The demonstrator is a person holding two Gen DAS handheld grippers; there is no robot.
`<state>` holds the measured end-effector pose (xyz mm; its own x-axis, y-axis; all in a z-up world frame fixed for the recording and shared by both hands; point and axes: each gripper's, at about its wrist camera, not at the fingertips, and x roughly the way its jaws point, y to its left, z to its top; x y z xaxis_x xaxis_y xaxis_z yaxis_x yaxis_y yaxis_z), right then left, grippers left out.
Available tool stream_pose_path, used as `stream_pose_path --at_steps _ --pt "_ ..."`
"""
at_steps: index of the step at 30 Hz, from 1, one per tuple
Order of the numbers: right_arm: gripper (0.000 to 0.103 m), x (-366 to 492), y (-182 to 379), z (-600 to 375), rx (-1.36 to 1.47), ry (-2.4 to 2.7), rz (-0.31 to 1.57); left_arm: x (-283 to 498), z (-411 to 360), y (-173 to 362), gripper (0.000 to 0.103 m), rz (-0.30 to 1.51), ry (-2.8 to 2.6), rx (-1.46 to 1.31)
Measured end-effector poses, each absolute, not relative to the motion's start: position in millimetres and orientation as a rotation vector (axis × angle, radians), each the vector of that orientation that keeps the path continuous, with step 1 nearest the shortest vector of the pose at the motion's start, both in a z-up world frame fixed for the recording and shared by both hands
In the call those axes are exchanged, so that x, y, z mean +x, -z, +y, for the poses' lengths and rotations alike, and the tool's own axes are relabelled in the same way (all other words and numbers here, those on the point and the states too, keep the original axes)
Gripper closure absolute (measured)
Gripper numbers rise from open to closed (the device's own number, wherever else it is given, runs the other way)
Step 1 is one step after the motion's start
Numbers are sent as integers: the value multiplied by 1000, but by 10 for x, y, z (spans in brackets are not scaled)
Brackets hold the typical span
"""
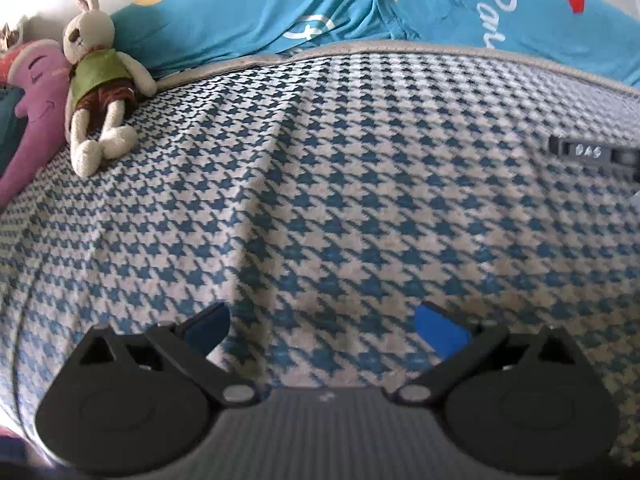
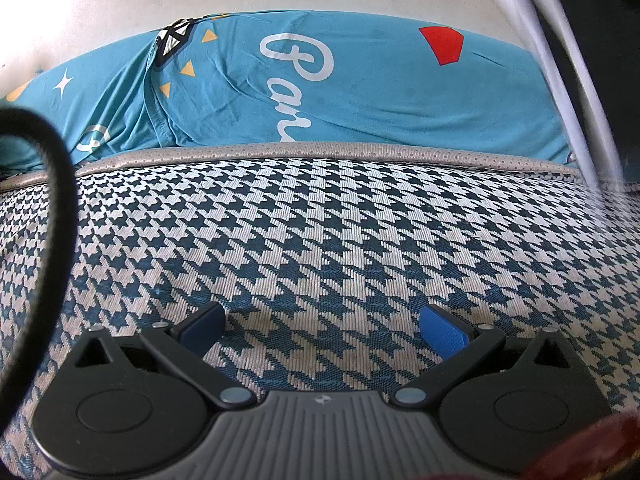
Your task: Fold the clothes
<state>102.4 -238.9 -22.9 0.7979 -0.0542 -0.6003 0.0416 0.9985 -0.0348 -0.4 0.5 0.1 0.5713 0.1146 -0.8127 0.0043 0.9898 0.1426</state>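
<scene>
My left gripper (image 1: 322, 326) is hovering low over the houndstooth bedspread (image 1: 320, 200), its blue pads spread wide and holding nothing; a stuffed rabbit (image 1: 100, 76) and a purple plush (image 1: 36, 92) are lying at the far left edge, so I am keeping that side in mind as a boundary. My right gripper (image 2: 323, 328) is sitting just as low over the same houndstooth cloth (image 2: 320, 232), likewise spread apart and empty. The only garment-like thing I am seeing is the teal printed fabric (image 2: 360, 92) lying rumpled along the far side, beyond the grey piped edge (image 2: 320, 152); whether it is clothing or bedding I cannot tell. If that is the piece to fold, I am judging that both grippers need to reach forward past the piping and pinch at a hem, level with each other. The patterned middle is giving open room; a black cable (image 2: 60, 184) and a white pole (image 2: 560, 80) are crowding the right gripper's view.
</scene>
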Motion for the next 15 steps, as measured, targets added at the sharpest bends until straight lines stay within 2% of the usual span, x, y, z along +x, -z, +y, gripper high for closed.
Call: stream_pose_path --at_steps 9,15 --pt "0 1025 230 -2387 -20 51 645 -327 316 -14 0 938 -44 11" --pt "0 1025 230 -2386 -20 51 645 -258 450 -104 0 974 -106 8"
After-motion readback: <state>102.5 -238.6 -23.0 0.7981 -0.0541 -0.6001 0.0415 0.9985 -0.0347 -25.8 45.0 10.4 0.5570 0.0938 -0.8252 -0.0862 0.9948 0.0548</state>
